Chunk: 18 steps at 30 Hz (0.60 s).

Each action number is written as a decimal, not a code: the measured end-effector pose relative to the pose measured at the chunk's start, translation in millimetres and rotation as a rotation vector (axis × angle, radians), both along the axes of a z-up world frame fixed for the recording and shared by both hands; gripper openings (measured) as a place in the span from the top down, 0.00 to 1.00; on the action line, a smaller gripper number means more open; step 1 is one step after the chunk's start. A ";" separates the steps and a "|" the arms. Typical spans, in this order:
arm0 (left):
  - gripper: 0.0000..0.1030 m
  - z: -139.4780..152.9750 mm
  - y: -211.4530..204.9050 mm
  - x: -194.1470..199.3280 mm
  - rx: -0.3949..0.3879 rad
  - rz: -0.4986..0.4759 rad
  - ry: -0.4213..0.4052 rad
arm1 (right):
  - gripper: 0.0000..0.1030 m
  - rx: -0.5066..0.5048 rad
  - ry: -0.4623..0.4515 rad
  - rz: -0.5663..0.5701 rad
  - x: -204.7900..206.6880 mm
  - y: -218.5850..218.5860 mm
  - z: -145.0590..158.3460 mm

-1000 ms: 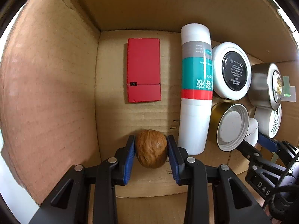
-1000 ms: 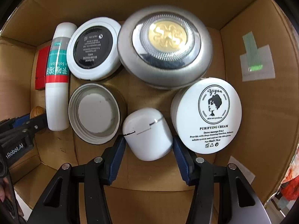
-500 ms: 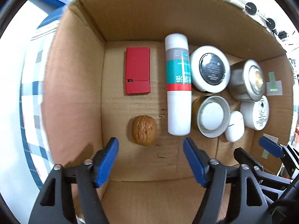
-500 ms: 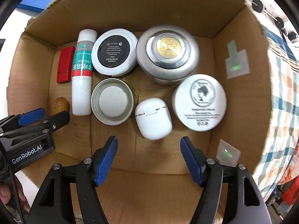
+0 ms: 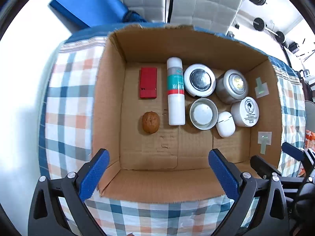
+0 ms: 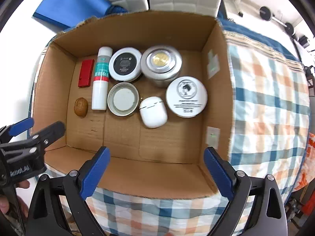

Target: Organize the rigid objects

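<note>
Both grippers hang above the near rim of the cardboard box, jaws spread wide and holding nothing: the left gripper over the left half, the right gripper further right. The walnut lies alone on the floor near the left wall, with bare cardboard between it and the near wall. The red case sits beyond it. The white tube touches the black-lidded jar; its label is too blurred to read
</note>
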<state>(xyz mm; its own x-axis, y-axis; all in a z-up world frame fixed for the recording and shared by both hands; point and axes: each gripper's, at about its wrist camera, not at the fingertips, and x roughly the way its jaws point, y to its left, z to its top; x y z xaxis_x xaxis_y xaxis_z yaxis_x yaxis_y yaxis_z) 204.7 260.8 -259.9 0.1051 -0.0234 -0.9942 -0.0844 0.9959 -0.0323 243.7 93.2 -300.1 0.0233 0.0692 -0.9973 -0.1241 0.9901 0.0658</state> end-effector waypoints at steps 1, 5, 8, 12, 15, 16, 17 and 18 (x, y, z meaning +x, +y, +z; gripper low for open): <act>0.00 4.4 1.8 1.5 0.008 0.001 -0.016 | 0.00 -0.012 -0.017 0.000 -2.2 1.0 5.2; 0.00 17.8 9.2 -4.8 0.004 0.009 -0.065 | 0.00 -0.017 -0.049 0.007 -12.9 6.7 13.2; 0.00 27.2 8.8 -11.6 0.007 0.009 -0.099 | 0.00 -0.012 -0.065 0.004 -19.4 3.9 22.5; 0.00 38.9 6.6 -22.0 0.008 0.010 -0.134 | 0.00 0.003 -0.096 -0.005 -31.0 2.4 40.3; 0.00 54.0 5.5 -31.5 0.000 0.011 -0.170 | 0.00 0.009 -0.123 -0.014 -39.1 0.9 52.0; 0.00 60.2 4.3 -34.8 -0.001 0.010 -0.182 | 0.00 0.016 -0.131 -0.013 -42.1 -0.3 58.1; 0.00 67.4 3.0 -38.6 -0.007 0.008 -0.200 | 0.00 0.023 -0.136 -0.017 -45.4 -1.7 63.1; 0.00 76.4 1.4 -42.8 -0.012 0.008 -0.221 | 0.00 0.036 -0.143 -0.024 -49.4 -4.0 69.2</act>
<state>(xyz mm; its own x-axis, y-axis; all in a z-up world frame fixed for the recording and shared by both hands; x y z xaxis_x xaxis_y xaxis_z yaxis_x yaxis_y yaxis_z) 161.8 262.2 -183.5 0.3207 -0.0336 -0.9466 -0.0820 0.9946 -0.0631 194.3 89.2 -231.0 0.1669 0.1028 -0.9806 -0.1110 0.9902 0.0849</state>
